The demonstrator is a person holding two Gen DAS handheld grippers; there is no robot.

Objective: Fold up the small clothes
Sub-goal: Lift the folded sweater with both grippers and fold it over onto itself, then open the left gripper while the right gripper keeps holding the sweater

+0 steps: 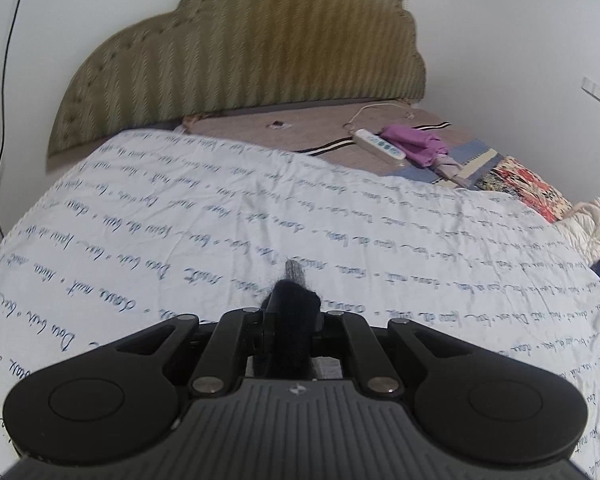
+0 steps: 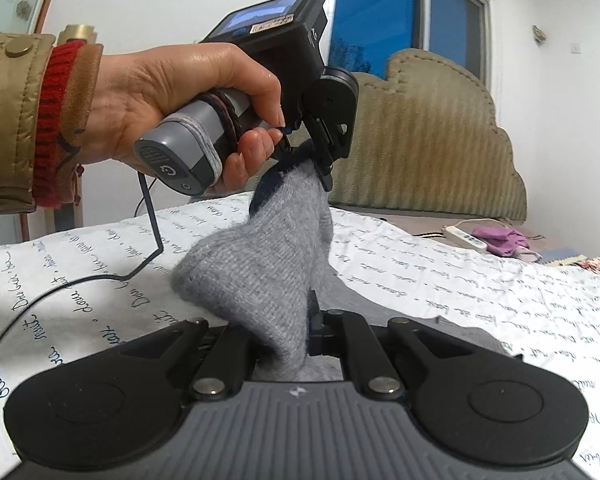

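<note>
Right gripper [image 2: 312, 328]: nearest the lens, fingers closed on the lower end of grey knitted sock [image 2: 260, 276]. Sock: stretched in the air between both grippers, lifted clear of the bedspread [image 2: 460, 280], navy cuff at the upper end.

Left gripper [image 2: 324, 168]: ahead of and above the right fingers, carried by a hand [image 2: 188, 104] in a tan sleeve with red knit cuff; fingers clamped on the navy cuff. Own view: dark knit bunched between closed fingers [image 1: 276, 300], bedspread beyond.

Bedspread: white, printed with blue script, below both pairs of fingers. Padded headboard [image 1: 240, 60] beyond it. Power strip [image 1: 380, 146] and purple garment [image 1: 416, 142]: far ahead and right of the left fingers, well apart from the sock.

Step in hand, as judged: sock held taut by both ends, ready for laying or folding. Next move, as judged: bring cuff end towards toe end, or lower flat onto the bedspread, both grips kept firm until the knit rests.
</note>
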